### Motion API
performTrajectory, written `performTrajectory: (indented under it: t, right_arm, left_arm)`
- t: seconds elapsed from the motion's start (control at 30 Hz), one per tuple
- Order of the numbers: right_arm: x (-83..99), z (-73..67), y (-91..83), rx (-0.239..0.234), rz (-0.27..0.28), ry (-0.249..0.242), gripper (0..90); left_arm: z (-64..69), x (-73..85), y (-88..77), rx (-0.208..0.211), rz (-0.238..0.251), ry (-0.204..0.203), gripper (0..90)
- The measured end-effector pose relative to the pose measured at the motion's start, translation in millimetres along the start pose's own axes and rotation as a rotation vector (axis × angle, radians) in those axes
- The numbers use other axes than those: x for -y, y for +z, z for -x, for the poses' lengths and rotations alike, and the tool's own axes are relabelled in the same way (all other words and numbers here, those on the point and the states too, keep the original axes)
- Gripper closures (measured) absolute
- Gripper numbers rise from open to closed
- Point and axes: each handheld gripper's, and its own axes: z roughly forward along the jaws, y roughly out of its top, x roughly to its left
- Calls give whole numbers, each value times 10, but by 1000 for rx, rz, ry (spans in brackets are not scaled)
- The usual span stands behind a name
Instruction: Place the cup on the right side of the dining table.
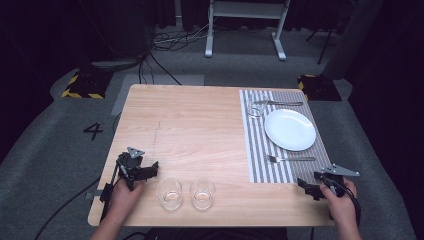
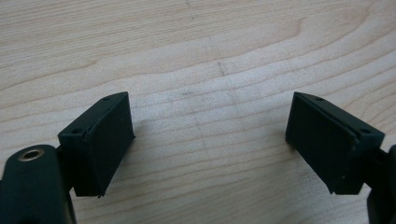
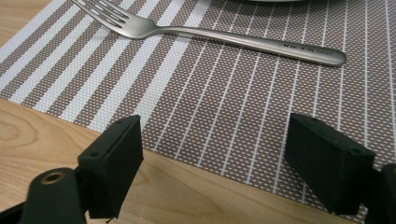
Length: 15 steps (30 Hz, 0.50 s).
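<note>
- Left tool [image 1: 145,170]: jaws spread wide, nothing between them; rests on the worktop [image 1: 200,125] at about 8 o'clock from its centre. In the left gripper view [image 2: 210,135] bare wood grain lies between the two black pads.
- Right tool [image 1: 312,187]: jaws parted and empty; sits at the near corner of the striped placemat [image 1: 255,150], about 4 o'clock. The right gripper view [image 3: 215,158] looks over the mat edge toward the near fork [image 3: 210,35].
- Near glass [image 1: 169,193]: clear tumbler, upright, empty as far as can be told; just beside the left tool, at its 4 o'clock. Judged light, rigid, smooth-walled and breakable. Best taken across the side wall at mid-height, pads on opposite sides, gentle squeeze; a grasp on the rim risks a slip or a chip.
- Second glass [image 1: 202,193]: same kind, close beside the first at its 3 o'clock, not touching it.
- Place setting, 2 o'clock on the worktop: white plate [image 1: 290,129] on the mat, near fork [image 1: 290,159] at its 6 o'clock, another piece of cutlery [image 1: 277,103] at its 12 o'clock, third glass [image 1: 255,110] at its 10 o'clock.
</note>
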Motion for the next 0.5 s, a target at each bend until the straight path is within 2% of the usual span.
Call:
performTrajectory:
  t: [0.2,0.5]
  right_arm:
    - [49,-82,29,40,4,-94,148]
    - [52,-88,31,43,7,-90,146]
  left_arm:
    - [-1,0,0,0,0,2,153]
    - [-1,1,0,3,0,-1,153]
